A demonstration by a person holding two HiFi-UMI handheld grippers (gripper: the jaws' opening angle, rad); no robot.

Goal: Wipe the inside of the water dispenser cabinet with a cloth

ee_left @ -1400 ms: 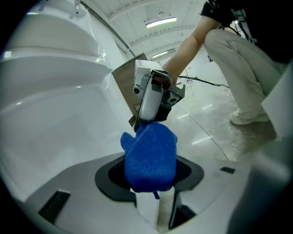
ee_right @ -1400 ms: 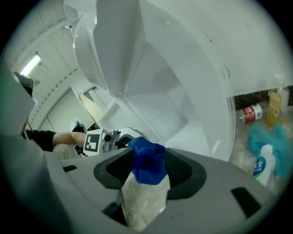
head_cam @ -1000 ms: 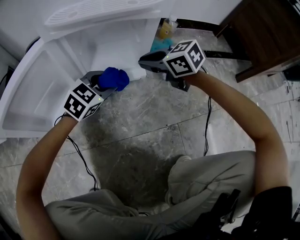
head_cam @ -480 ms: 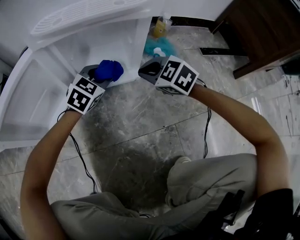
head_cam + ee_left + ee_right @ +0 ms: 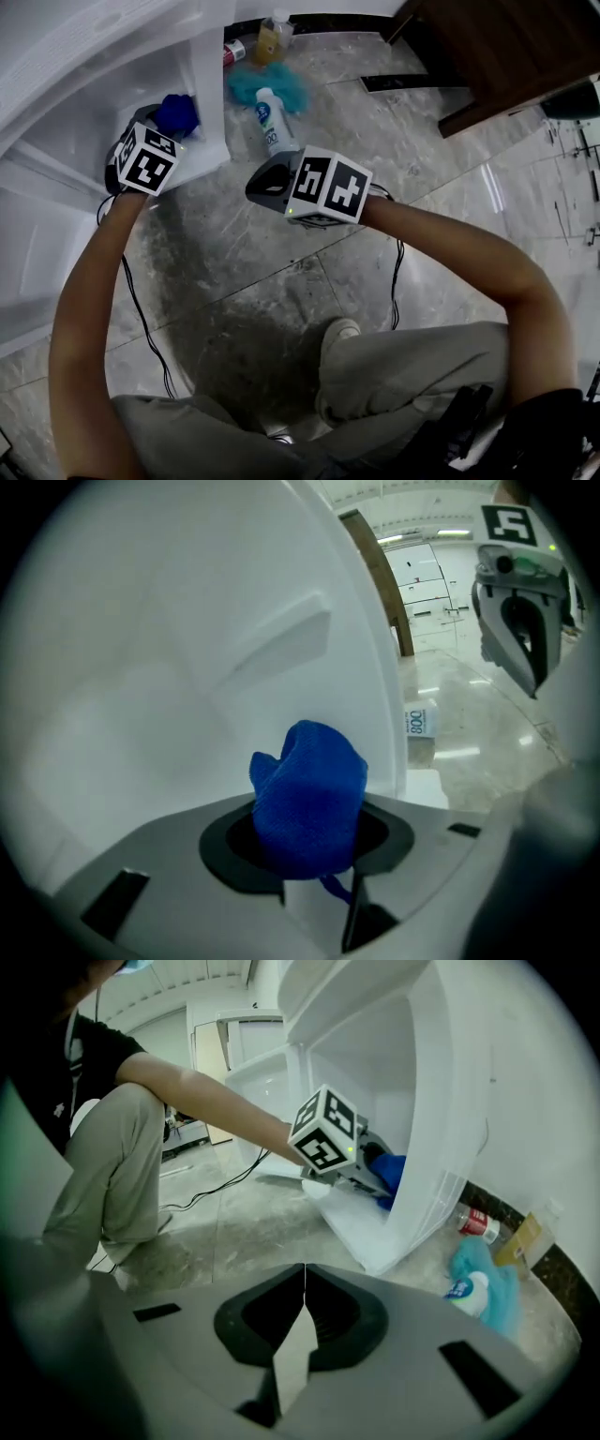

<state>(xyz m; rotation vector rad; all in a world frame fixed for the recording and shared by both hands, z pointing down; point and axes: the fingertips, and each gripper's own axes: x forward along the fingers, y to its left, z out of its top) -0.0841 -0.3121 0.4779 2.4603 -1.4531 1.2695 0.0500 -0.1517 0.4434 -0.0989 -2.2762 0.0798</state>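
My left gripper (image 5: pixel 161 129) is shut on a bunched blue cloth (image 5: pixel 176 114), and its jaws have just tightened a little on it. It reaches into the open white water dispenser cabinet (image 5: pixel 211 75). In the left gripper view the cloth (image 5: pixel 309 799) bulges out between the jaws, close to the cabinet's white inner wall (image 5: pixel 187 649). My right gripper (image 5: pixel 258 187) is shut with nothing in it and hovers over the floor outside the cabinet's front corner. Its own view shows the closed jaws, the left gripper's marker cube (image 5: pixel 326 1140) and the cloth (image 5: pixel 389 1174) inside the cabinet.
A white spray bottle (image 5: pixel 270 117) lies on a teal cloth (image 5: pixel 246 84) just right of the cabinet, with two more bottles (image 5: pixel 272 33) against the wall. A dark wooden cabinet (image 5: pixel 506 56) stands at the upper right. Cables (image 5: pixel 141 309) trail over the marble floor.
The left gripper has carried the blue cloth to the left and deeper into the cabinet. The right gripper has dropped lower and nearer, away from the cabinet's corner.
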